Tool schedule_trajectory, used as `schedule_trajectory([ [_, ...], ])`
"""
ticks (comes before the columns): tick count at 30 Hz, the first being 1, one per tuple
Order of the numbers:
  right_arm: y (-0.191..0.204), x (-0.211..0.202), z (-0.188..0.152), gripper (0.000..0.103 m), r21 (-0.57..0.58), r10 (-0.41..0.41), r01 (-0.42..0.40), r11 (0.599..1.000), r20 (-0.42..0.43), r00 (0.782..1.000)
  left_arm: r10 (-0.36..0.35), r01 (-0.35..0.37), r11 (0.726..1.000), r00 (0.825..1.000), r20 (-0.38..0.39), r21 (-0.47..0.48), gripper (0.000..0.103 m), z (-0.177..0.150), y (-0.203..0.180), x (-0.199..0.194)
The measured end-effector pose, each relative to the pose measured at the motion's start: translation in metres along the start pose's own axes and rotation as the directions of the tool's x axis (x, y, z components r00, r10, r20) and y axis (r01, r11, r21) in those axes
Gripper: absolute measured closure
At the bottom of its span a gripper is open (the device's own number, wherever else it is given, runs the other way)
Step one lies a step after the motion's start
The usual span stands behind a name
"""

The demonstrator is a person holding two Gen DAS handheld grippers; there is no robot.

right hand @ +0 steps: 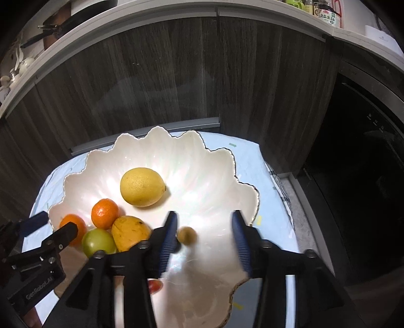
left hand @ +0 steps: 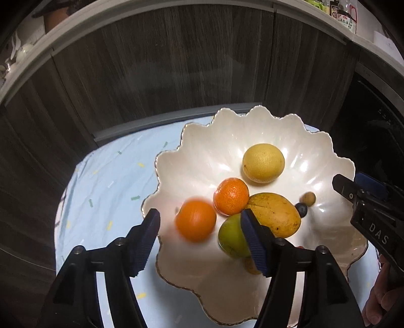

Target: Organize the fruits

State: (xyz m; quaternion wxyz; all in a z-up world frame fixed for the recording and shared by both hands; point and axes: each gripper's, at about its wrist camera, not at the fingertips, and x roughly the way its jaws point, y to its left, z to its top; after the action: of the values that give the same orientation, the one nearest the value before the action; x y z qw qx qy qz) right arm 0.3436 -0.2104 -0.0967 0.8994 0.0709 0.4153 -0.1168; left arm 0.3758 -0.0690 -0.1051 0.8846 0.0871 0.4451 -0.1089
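A white scalloped bowl (left hand: 227, 141) holds a lemon (left hand: 263, 163), a tangerine (left hand: 231, 196), a mango (left hand: 275, 214), a green fruit (left hand: 231, 236), a blueberry (left hand: 301, 210) and a small brown fruit (left hand: 309, 198). A blurred orange (left hand: 195, 220) lies in the bowl between my open left gripper's (left hand: 200, 242) fingers, untouched. My right gripper (right hand: 204, 239) is open over the bowl (right hand: 222, 164); the small brown fruit (right hand: 186, 235) lies blurred by its left finger. A small red fruit (right hand: 154, 287) shows under that finger. The lemon (right hand: 142, 187), tangerine (right hand: 104, 213), mango (right hand: 130, 233), green fruit (right hand: 98, 242) and orange (right hand: 74, 227) lie to the left.
The bowl stands on a light blue cloth (left hand: 106, 181) on a small table. Dark wood cabinet doors (left hand: 176, 75) stand behind. A counter above carries bottles (right hand: 325, 15). A dark appliance (right hand: 366, 176) stands at the right.
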Motion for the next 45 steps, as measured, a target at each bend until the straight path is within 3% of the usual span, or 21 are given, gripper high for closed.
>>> schedule_trajectory([
  [2,0.0,-0.002,0.0,0.045,-0.002,-0.007,0.007,1.0,0.004,1.0,0.005,-0.005,1.0,1.0,0.001,0.003,0.036,0.001,0.0,-0.002],
  [3,-0.001,-0.004,0.0,0.038,-0.003,-0.011,0.011,1.0,0.008,1.0,0.007,-0.007,1.0,1.0,0.004,0.002,0.034,0.001,0.001,-0.004],
  [6,-0.002,-0.012,-0.001,0.02,0.001,-0.028,0.028,1.0,0.031,0.999,0.022,-0.023,1.0,1.0,0.022,0.001,0.019,0.001,0.0,-0.01],
  [8,-0.003,-0.017,-0.001,0.018,0.006,-0.034,0.034,0.999,0.037,0.999,0.032,-0.032,0.999,0.999,0.035,0.003,0.009,0.001,-0.001,-0.015],
  [13,-0.005,-0.028,-0.003,0.017,0.012,-0.038,0.038,0.999,0.039,0.998,0.054,-0.054,0.999,0.997,0.056,0.002,0.002,0.0,-0.001,-0.031],
  [28,-0.002,-0.083,-0.013,0.017,0.007,-0.036,0.035,0.999,0.091,0.995,0.072,-0.069,0.997,0.992,0.103,-0.034,0.002,-0.017,0.005,-0.086],
  [45,0.007,-0.146,-0.047,0.017,-0.013,-0.017,0.018,1.0,0.132,0.991,0.102,-0.091,0.992,0.986,0.132,-0.082,0.002,-0.064,0.014,-0.153],
])
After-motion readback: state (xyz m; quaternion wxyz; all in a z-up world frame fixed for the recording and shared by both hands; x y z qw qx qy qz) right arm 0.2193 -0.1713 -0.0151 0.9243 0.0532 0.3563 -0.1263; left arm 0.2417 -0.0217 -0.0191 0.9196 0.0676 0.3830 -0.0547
